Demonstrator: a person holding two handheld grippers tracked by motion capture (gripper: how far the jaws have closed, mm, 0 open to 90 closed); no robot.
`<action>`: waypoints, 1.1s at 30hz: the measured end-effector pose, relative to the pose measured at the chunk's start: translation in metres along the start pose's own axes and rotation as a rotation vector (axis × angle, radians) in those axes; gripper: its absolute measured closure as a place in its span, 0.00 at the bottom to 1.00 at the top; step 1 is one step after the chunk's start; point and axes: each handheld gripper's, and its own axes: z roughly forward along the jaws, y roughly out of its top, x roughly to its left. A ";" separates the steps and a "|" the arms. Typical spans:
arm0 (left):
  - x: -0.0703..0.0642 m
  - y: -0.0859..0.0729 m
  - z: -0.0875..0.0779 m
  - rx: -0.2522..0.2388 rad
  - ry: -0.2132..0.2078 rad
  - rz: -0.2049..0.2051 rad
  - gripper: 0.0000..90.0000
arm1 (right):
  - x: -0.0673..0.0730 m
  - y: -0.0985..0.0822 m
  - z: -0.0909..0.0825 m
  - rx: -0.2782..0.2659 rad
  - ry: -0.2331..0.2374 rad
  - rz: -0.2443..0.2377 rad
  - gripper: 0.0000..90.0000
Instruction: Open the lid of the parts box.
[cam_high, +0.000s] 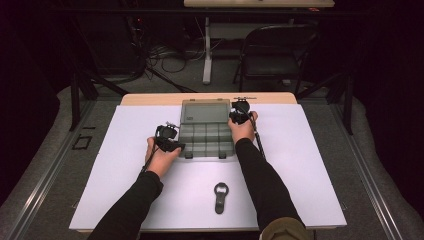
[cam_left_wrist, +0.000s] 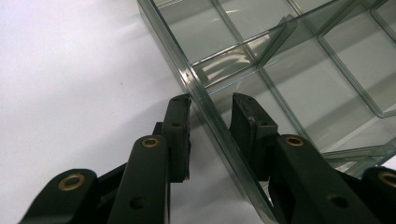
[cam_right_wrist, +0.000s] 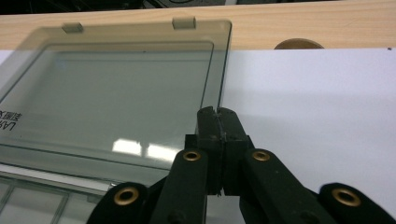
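A clear plastic box (cam_high: 206, 135) with dividers sits near the far middle of a white sheet (cam_high: 300, 165) spread on a wooden table (cam_high: 150, 99), its lid (cam_high: 205, 111) swung open toward the far edge.

The left gripper (cam_high: 169, 140) is at the box's left side. In the left gripper view its jaws stand apart, one on each side of the box's clear side wall (cam_left_wrist: 205, 107) — the left jaw outside over the white sheet, the right jaw inside a compartment. The wall runs through the gap; whether either pad touches it cannot be told.

The right gripper (cam_high: 239, 114) is at the right edge of the open lid. In the right gripper view (cam_right_wrist: 215, 122) its jaws are pressed together, with the lid's right edge (cam_right_wrist: 223, 70) running down to their tips — whether the edge is pinched between them or only lies behind them cannot be told. The lid (cam_right_wrist: 116, 93) lies flat and tinted, with two small tabs (cam_right_wrist: 183, 22) along its far edge.

Nearer the person, a small black tool with a round head (cam_high: 220, 196) lies on the sheet between the forearms, well apart from the box. Beyond the table stands a dark folding chair (cam_high: 272, 55).
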 end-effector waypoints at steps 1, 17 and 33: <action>0.000 0.000 0.000 0.000 0.000 0.000 0.76 | 0.000 -0.001 0.001 0.005 0.001 0.006 1.00; 0.000 0.000 0.000 -0.003 0.002 -0.005 0.76 | 0.000 -0.001 0.001 0.002 -0.002 0.001 1.00; -0.004 -0.004 0.000 -0.030 0.020 -0.044 0.75 | 0.003 0.006 -0.016 -0.045 0.023 -0.046 0.92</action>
